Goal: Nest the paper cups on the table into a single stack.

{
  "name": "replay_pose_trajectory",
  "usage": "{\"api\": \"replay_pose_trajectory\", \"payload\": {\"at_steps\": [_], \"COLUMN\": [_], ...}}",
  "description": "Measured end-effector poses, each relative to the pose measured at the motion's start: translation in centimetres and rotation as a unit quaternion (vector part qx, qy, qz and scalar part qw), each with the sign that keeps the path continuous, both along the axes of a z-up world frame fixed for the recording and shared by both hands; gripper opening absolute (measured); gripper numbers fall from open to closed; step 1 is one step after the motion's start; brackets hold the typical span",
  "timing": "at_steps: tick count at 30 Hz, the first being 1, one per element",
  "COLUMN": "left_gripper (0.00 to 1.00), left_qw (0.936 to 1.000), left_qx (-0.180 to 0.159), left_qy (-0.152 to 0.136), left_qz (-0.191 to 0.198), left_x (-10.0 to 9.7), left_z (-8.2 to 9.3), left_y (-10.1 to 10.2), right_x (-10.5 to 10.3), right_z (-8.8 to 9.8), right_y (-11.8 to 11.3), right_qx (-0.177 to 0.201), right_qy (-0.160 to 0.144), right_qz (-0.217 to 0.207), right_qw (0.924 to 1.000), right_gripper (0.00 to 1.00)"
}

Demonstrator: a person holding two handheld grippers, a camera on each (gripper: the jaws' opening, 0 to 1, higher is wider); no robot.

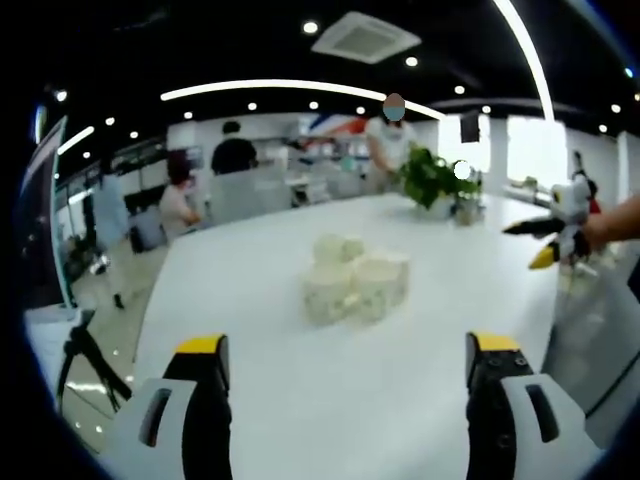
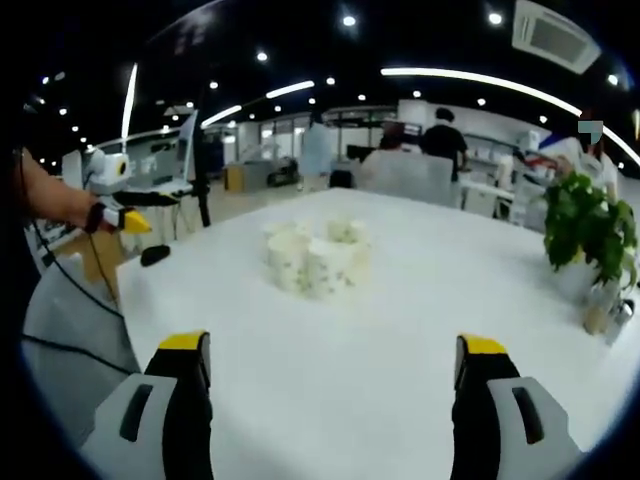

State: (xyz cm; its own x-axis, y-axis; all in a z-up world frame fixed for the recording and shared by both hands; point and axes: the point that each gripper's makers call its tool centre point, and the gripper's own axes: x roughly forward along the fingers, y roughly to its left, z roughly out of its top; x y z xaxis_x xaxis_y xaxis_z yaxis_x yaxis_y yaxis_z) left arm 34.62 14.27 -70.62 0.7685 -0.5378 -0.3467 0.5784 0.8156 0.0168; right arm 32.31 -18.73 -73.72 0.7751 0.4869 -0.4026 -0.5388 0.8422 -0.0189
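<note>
Paper cups: a tight cluster of pale paper cups (image 1: 355, 282) stands on the worktop, well in from its edges; the cups touch one another. In the right gripper view the same cluster (image 2: 313, 258) shows faint speckled print on its sides. How many there are, which way up they stand, and whether any is already nested, I cannot tell.
Cup shape: short, round, slightly tapered; blurred in both views.
Worktop: a broad, smooth, white worktop (image 1: 300, 390) with a matte sheen, bare around the cups; seen again in the right gripper view (image 2: 400, 350).
Left gripper: its jaws stand wide apart over the near edge of the worktop, holding nothing (image 1: 350, 375); the jaws are black with yellow tips and pale grey housings. It also shows at the left of the right gripper view (image 2: 135, 222), held in a hand (image 2: 95, 215) beyond the worktop's edge.
Right gripper: jaws spread wide and empty (image 2: 335, 370), well short of the cups. It appears at the right of the left gripper view (image 1: 545, 240), held in a hand (image 1: 600, 228), off the worktop's far side edge.
Potted plant: a leafy green plant in a pale pot (image 1: 432, 180) stands near the far edge of the worktop; in the right gripper view it sits toward the right edge (image 2: 590, 235).
Background: an office with ceiling strip lights and people (image 1: 233, 152) beyond the worktop.
</note>
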Motion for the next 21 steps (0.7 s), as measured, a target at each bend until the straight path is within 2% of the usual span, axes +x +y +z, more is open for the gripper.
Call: {"api": "replay_pose_trajectory", "payload": {"at_steps": [10, 21], "left_gripper": [0.95, 0.92], "left_qw": [1.0, 0.9994], "left_qx": [-0.003, -0.031], "left_qy": [0.004, 0.012], "left_qz": [-0.006, 0.013], "left_x": [1.0, 4.3], "left_z": [-0.2, -0.8], "left_y": [-0.4, -0.4], "right_x": [0.1, -0.1], "right_z": [0.0, -0.3], "right_y": [0.5, 0.5], "right_qx": [-0.002, -0.001], "right_qy": [0.002, 0.006], "right_qz": [0.006, 0.004], "right_qw": [1.0, 1.0], "right_gripper": [1.0, 1.0]}}
